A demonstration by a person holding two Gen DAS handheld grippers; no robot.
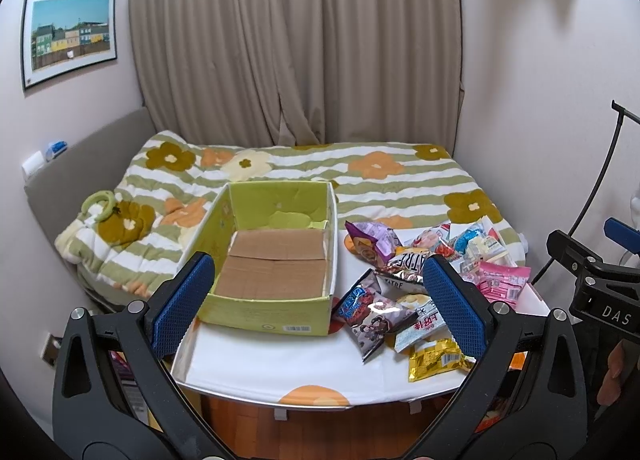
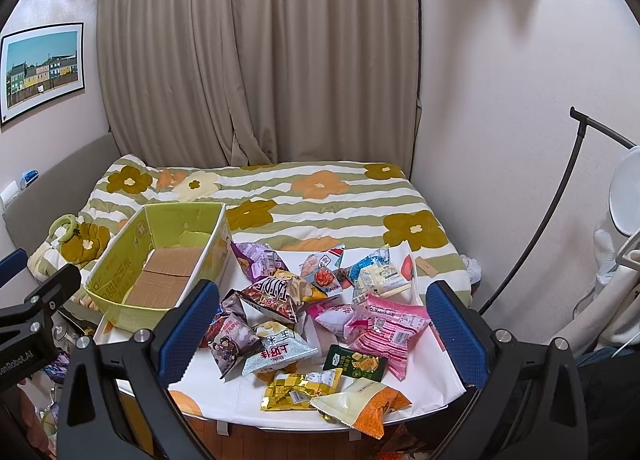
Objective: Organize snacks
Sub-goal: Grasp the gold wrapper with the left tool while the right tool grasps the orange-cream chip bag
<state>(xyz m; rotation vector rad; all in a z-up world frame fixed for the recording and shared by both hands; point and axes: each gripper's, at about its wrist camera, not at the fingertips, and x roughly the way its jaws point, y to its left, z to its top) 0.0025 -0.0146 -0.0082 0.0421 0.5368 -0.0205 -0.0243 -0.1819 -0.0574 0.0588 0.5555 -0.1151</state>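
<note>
Snack packets point(image 2: 304, 324) beyond spread right hand-held gripper point(image 2: 320, 324)

A home bedroom: a flowered quilt point(image 1: 304, 176) covers the bed before drawn curtains point(image 1: 296, 44).

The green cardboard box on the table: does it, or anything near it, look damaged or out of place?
The green cardboard box sits empty, its far inner wall dented and torn. The foil snack packets lie in a loose overlapping heap beside it on the white table; none is inside. An orange-and-cream packet overhangs the table's near edge.
</note>
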